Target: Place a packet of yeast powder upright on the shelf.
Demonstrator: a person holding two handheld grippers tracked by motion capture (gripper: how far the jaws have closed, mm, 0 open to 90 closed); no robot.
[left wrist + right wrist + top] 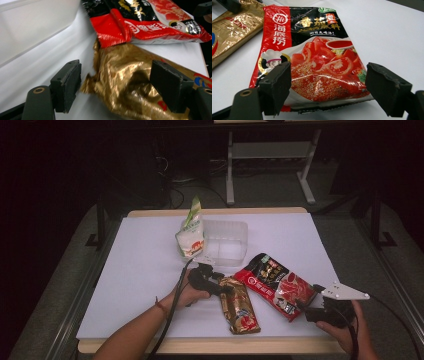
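A crinkled gold packet (241, 307) lies flat near the table's front edge. My left gripper (226, 287) is at its far end, open, with the packet's crumpled end (125, 82) between the jaws and space on both sides. A red and black soup-base packet (275, 285) lies to the right of the gold one. My right gripper (306, 306) stands open at its near right end. In the right gripper view the red packet's bottom edge (322, 97) sits between the open jaws, untouched. The left gripper view has the red packet (150, 22) just beyond the gold one.
A clear plastic tub (227, 242) sits mid-table, with a white and green bag (191, 232) upright at its left end. The tub's wall (32, 27) is close on the left in the left gripper view. A white sheet (140, 270) covers the table; table legs stand behind.
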